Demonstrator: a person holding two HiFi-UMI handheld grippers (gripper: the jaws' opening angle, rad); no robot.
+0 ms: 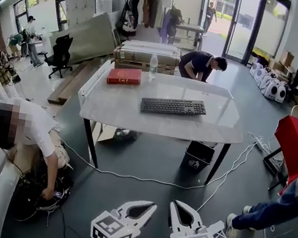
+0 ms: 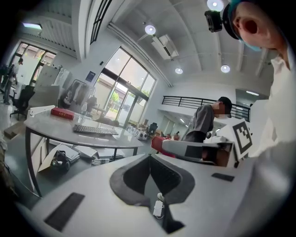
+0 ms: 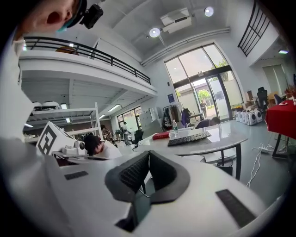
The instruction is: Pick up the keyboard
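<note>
A black keyboard lies flat near the middle of a grey table some way ahead of me. It also shows small and distant as the keyboard in the left gripper view and the keyboard in the right gripper view. My left gripper and right gripper hang side by side at the bottom of the head view, well short of the table. Both are shut with nothing between their pads. In their own views the left gripper and the right gripper point roughly level toward the table.
A red book and a water bottle stand at the table's far left. A person crouches at the left, another bends behind the table, a third's legs are at the right. Cables run across the floor; a black bin sits under the table.
</note>
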